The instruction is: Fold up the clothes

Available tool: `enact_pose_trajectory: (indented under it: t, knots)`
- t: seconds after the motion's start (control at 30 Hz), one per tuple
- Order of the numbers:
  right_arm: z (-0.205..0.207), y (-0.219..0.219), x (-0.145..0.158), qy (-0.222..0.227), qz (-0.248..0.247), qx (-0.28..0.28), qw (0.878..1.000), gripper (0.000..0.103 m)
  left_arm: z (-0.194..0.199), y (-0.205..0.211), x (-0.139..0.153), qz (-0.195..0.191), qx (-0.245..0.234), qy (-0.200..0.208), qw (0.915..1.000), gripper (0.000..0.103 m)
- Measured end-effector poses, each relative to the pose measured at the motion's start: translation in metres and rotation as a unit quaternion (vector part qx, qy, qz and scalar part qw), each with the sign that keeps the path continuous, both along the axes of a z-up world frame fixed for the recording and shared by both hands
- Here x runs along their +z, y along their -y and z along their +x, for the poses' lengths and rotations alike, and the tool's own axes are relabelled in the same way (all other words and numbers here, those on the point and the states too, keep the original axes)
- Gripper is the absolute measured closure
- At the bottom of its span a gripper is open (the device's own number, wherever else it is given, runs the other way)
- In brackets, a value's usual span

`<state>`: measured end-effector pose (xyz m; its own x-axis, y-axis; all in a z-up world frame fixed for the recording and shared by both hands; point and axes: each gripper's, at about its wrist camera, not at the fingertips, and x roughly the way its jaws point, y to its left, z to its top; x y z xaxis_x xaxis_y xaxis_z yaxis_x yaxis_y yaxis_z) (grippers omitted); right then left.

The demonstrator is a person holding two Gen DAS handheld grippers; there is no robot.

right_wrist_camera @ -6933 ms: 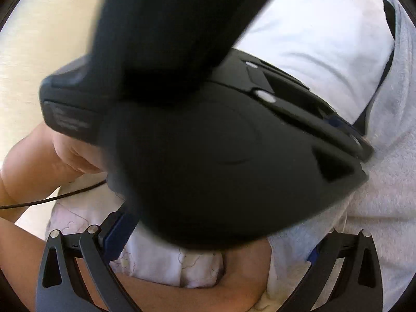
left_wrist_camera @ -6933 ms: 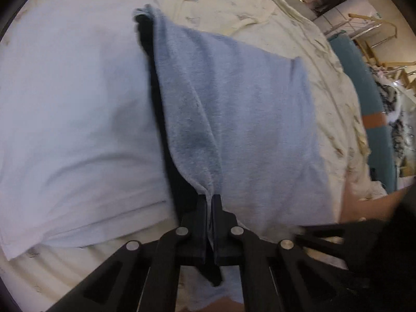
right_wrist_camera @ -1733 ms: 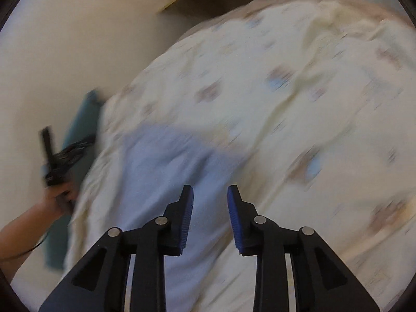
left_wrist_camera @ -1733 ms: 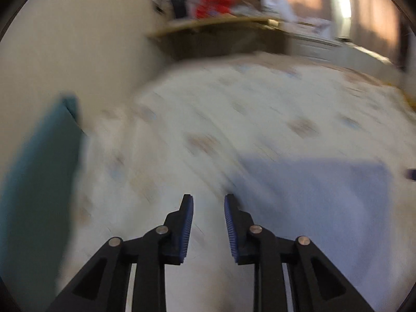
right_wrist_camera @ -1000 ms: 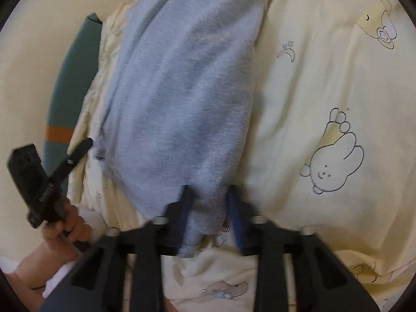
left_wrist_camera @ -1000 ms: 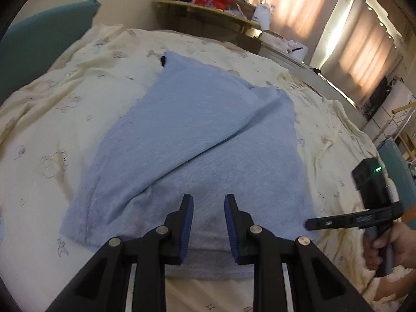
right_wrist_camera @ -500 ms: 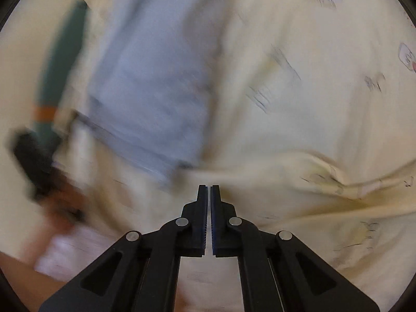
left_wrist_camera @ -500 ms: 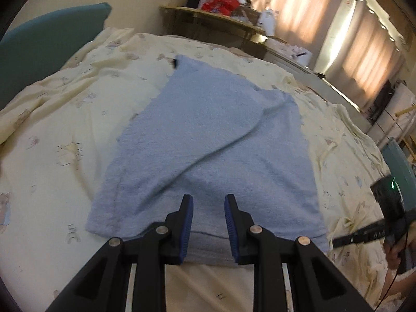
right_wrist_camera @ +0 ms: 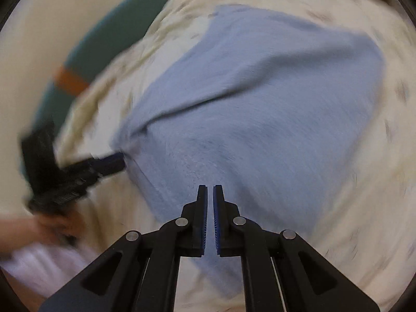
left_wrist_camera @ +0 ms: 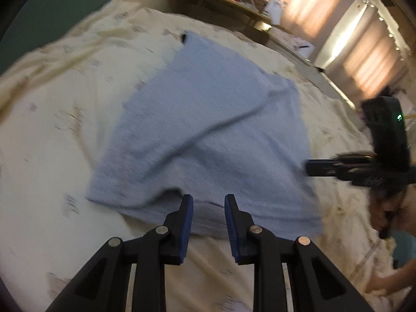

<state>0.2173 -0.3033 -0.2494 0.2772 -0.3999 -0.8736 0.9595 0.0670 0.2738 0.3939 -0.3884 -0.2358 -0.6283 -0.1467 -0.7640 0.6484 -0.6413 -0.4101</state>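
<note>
Left gripper (left_wrist_camera: 208, 208) part open, empty, poised over towel (left_wrist_camera: 208, 130) near edge. Right gripper (right_wrist_camera: 210, 195) jaws opening from a narrow gap, nothing between them, above towel's near side. Towel blue, lying on bed (left_wrist_camera: 65, 104), one layer folded diagonally across it. Both views blurred.

A light blue terry towel (left_wrist_camera: 208, 135) lies spread on a cream bed (left_wrist_camera: 52, 130), loosely folded over itself. A diagonal ridge crosses its upper layer, and a flatter lower layer shows along the near edge. A small dark tag sits at its far corner.
</note>
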Motion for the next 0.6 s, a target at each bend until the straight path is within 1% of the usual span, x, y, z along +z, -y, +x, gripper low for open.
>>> enact_pose_trajectory:
  t: [0.07, 0.1, 0.13, 0.2, 0.3, 0.37, 0.43, 0.53, 0.57, 0.6]
  knots:
    - [0.023, -0.008, -0.003, -0.051, -0.007, 0.047, 0.998, 0.085, 0.000, -0.001, -0.002, 0.005, 0.002, -0.001, 1.0000, 0.075]
    - [0.029, -0.016, -0.004, -0.072, -0.012, 0.062, 0.995, 0.083, 0.000, -0.001, -0.003, 0.007, 0.004, -0.002, 1.0000, 0.071]
    - [0.036, -0.022, -0.006, -0.088, -0.017, 0.073, 0.993, 0.083, 0.002, 0.000, -0.005, 0.007, 0.012, -0.004, 0.9999, 0.069]
    - [0.034, -0.036, -0.007, -0.093, -0.021, 0.075, 0.993, 0.083, 0.006, 0.003, -0.007, 0.012, 0.025, -0.013, 0.9995, 0.068]
    - [0.012, -0.050, -0.007, -0.035, -0.018, 0.012, 0.999, 0.083, 0.011, 0.016, -0.015, 0.033, 0.054, -0.024, 0.9977, 0.068]
    - [-0.003, -0.059, -0.008, 0.007, -0.016, -0.034, 0.999, 0.083, 0.015, 0.027, -0.022, 0.051, 0.076, -0.031, 0.9953, 0.068]
    - [-0.014, -0.068, -0.008, 0.047, -0.019, -0.073, 0.996, 0.083, 0.020, 0.037, -0.026, 0.059, 0.103, -0.052, 0.9916, 0.068]
    - [-0.029, -0.084, -0.007, 0.101, -0.028, -0.121, 0.987, 0.083, 0.025, 0.051, -0.024, 0.057, 0.140, -0.083, 0.9850, 0.068]
    - [-0.032, -0.088, -0.007, 0.115, -0.030, -0.131, 0.984, 0.083, 0.027, 0.055, -0.023, 0.058, 0.152, -0.094, 0.9822, 0.075]
    - [-0.034, -0.090, -0.009, 0.131, -0.031, -0.139, 0.981, 0.083, 0.029, 0.057, -0.021, 0.061, 0.157, -0.108, 0.9798, 0.102]
